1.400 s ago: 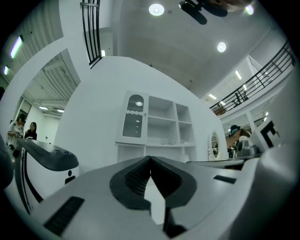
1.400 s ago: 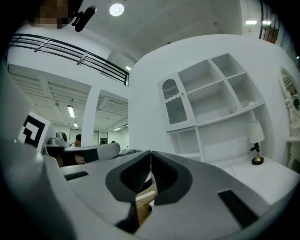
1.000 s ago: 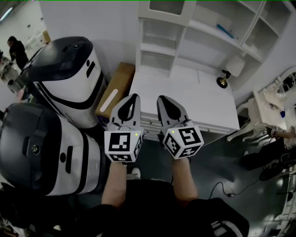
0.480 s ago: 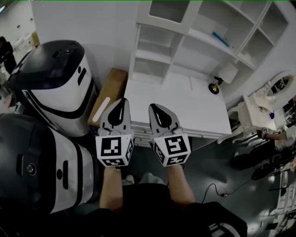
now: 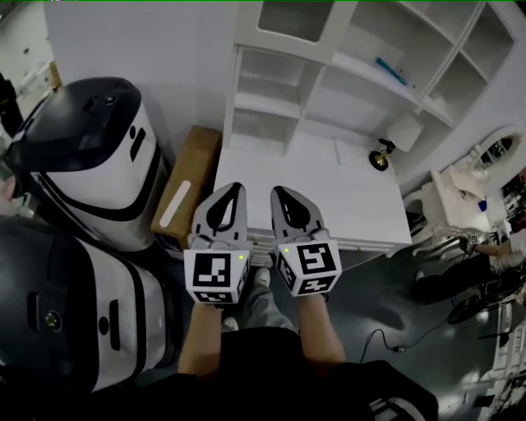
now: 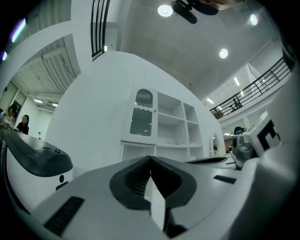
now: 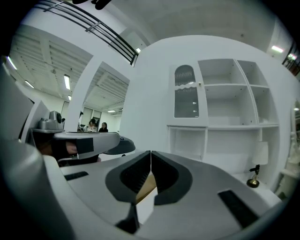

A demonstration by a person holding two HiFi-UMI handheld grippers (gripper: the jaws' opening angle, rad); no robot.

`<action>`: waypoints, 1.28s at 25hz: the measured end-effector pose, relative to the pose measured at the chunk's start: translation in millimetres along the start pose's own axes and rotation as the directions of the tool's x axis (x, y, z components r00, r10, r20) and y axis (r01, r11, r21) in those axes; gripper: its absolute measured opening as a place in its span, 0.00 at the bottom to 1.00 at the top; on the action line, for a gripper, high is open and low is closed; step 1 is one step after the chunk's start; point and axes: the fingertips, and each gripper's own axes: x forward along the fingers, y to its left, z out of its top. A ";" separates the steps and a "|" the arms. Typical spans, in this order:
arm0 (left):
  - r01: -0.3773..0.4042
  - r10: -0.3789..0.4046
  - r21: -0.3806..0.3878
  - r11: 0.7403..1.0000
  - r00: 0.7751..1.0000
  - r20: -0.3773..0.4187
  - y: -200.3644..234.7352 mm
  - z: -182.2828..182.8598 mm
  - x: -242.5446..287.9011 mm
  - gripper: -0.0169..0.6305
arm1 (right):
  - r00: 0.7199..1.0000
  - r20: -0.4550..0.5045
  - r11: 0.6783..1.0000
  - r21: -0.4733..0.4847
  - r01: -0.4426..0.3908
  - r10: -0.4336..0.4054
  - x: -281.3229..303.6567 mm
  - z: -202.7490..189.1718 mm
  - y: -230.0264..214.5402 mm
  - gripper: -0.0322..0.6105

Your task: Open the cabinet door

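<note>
The white cabinet stands on the back of a white desk. Its shut glass-paned door is at the upper left, with open shelves beside and below it. In the left gripper view the door is ahead and higher, and in the right gripper view the door is far off too. My left gripper and right gripper are side by side over the desk's front left edge, both shut and holding nothing. The jaws meet at the tips in both the left gripper and the right gripper.
Two big black-and-white robot bodies stand close on the left. A brown cardboard box leans beside the desk. A small brass lamp sits on the desk's right. White furniture and a floor cable are on the right.
Both grippers have moved together toward the desk and cabinet as the person steps forward, and a foot now shows below them. Both jaws stay shut.
</note>
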 end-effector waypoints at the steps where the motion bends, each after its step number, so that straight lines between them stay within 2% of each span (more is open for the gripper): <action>1: -0.010 0.010 0.008 1.000 1.000 -0.001 4.0 -0.6 1.9 0.05 | 1.000 0.006 1.000 0.009 -0.012 0.012 5.5 -0.4 2.0 0.08; 5: -0.036 0.036 0.027 0.999 0.999 -0.008 19.0 -1.4 14.1 0.05 | 0.999 0.015 0.998 0.028 -0.048 0.048 26.0 -4.6 5.0 0.08; 10: -0.032 0.033 0.032 0.999 0.999 -0.026 22.5 -9.7 35.5 0.05 | 0.999 0.020 0.998 0.064 -0.030 0.028 39.9 -8.3 -16.9 0.08; 20: 0.044 -0.044 0.030 0.999 0.999 -0.017 -7.8 -9.7 97.6 0.05 | 0.996 0.055 0.994 0.087 0.066 -0.071 51.6 -1.5 -92.5 0.08; 32: 0.050 -0.050 0.050 0.998 0.999 0.010 -26.0 3.8 188.0 0.05 | 0.991 0.107 0.995 0.066 0.073 -0.080 88.0 20.0 -176.0 0.08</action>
